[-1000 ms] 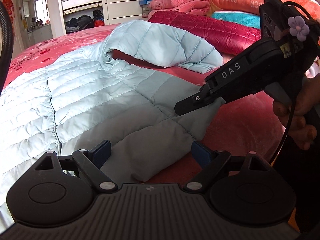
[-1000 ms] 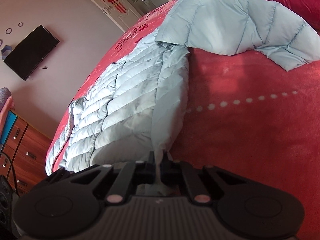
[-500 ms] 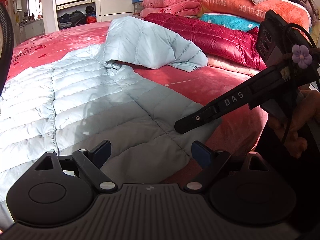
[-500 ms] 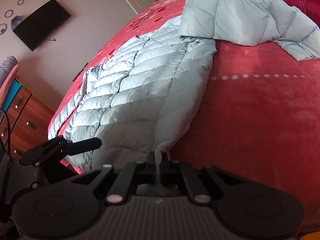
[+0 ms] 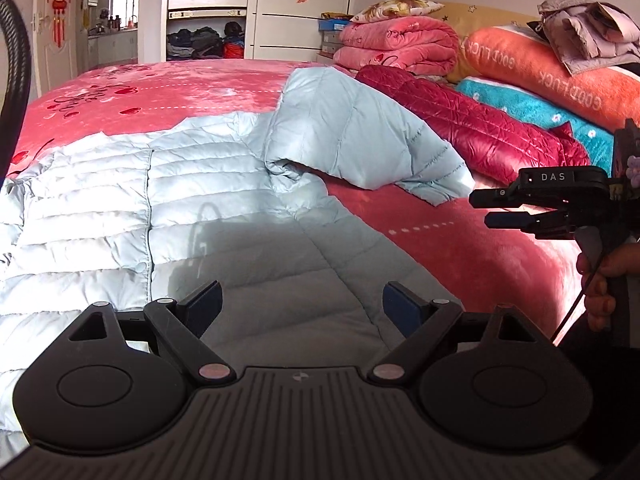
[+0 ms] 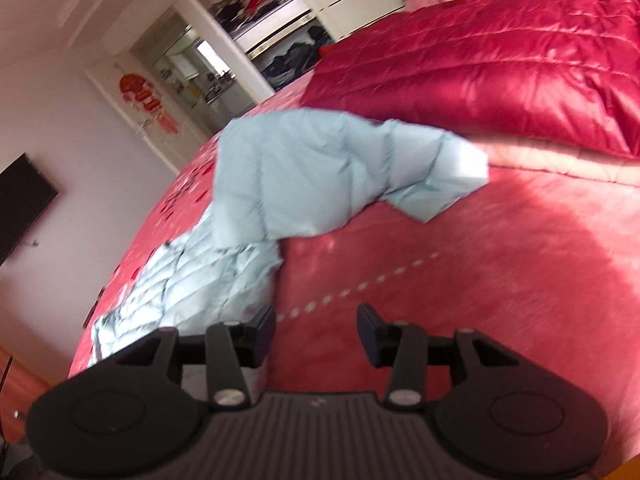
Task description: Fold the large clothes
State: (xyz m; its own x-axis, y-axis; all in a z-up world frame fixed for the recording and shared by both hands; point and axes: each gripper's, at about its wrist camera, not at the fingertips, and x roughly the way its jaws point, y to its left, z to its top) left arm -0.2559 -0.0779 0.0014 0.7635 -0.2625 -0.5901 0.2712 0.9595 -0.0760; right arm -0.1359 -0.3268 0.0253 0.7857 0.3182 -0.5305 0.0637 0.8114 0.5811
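Pale-blue puffer jacket (image 5: pixel 168 216) spread on red bed (image 5: pixel 460 256).
Left gripper (image 5: pixel 302 307) and right gripper (image 6: pixel 316 330) both gape, holding nothing.

I'm seeing daylight coming through a far window (image 5: pixel 120 0), an open wardrobe (image 5: pixel 208 12) showing stacked clothes, and what is probably a dark television (image 6: pixel 20 204) hanging on the white wall (image 6: pixel 72 152).

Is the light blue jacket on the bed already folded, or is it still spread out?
Mostly spread out. The jacket body lies flat on the bed; only one sleeve sticks out sideways. Neither tool holds it.
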